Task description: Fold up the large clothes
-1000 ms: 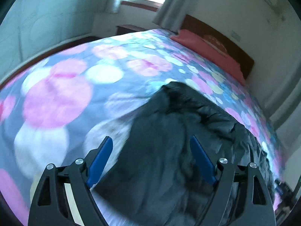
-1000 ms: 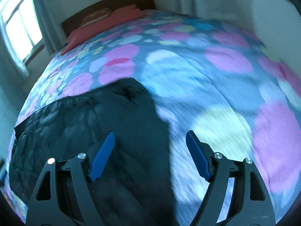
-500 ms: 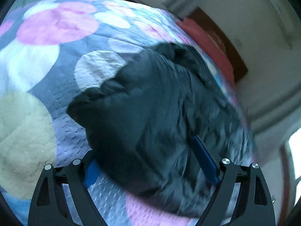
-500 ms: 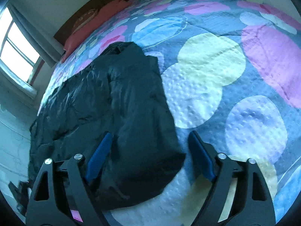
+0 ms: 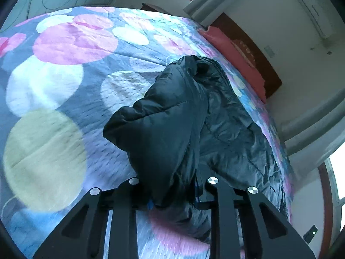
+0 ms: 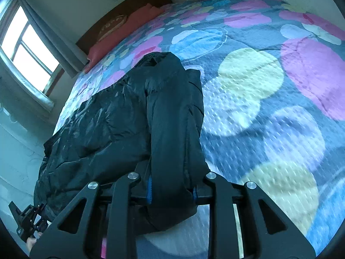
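both of my tongs have dropped closer to the bed since a second ago, and their jaws have just been closing: back then the blue pads stood wide apart over the coat, now each pair pinches a bunched fold of it.

starting at the left, my left gripper (image 5: 172, 196) is clamped on the near edge of the black puffer jacket (image 5: 172, 116). the padded cloth is gathered into a ridge that runs up from between the jaws, and only slivers of the blue pads (image 5: 150, 204) peek out beside it. left of that ridge lies the bedspread (image 5: 54, 82), grey-blue with big pink, white and pale yellow dots. right of the ridge the rest of the jacket spreads flat and shiny toward the bed's far side. beyond it sit the red pillow (image 5: 235, 58) and the dark wooden headboard (image 5: 258, 58), with an air conditioner (image 5: 310, 8) high on the wall.

in my right wrist view, the window (image 6: 28, 49) and grey curtain (image 6: 56, 38) are at far left, and my other tong shows small at the lower left corner. the jacket's shiny body (image 6: 97, 129) lies left of centre. my right gripper (image 6: 172, 191) is squeezed on a thick roll of the jacket's edge, blue pads (image 6: 149, 186) pressing its sides. to the right the dotted bedspread (image 6: 269, 99) is bare.
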`<state>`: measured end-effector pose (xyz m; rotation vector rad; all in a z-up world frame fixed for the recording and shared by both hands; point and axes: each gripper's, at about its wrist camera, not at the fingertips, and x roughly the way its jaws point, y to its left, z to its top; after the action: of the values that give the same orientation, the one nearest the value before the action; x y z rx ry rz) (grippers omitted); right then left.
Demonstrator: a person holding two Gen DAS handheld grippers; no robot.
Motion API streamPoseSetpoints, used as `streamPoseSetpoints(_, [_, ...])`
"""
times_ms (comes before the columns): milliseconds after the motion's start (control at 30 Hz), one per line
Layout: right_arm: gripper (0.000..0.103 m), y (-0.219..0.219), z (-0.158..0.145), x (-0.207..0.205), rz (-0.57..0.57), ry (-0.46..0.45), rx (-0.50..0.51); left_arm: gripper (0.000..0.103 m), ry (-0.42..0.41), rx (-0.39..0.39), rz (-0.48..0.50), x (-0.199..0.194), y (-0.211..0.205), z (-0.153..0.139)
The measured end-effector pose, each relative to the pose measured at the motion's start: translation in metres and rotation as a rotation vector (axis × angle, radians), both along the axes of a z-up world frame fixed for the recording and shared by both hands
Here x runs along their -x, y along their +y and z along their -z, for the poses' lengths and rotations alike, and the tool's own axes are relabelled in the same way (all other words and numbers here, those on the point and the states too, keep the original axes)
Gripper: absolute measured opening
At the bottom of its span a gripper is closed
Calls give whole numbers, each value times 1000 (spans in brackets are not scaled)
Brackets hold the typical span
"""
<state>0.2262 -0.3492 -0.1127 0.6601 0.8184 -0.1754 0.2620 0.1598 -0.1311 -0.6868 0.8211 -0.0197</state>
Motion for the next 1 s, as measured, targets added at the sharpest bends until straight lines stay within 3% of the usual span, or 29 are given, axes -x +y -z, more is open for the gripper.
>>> streamPoseSetpoints(767, [25,20,4,137,-64,32,-18,26,22,13,7,72,23,-5])
streamPoseSetpoints(900, [28,22,7,141,-68,36,-2,27,28,6,22,65,21,-3])
streamPoseSetpoints(1000, [33,24,4,140,-67,43,25,34,31,-12,25,55,17,-3])
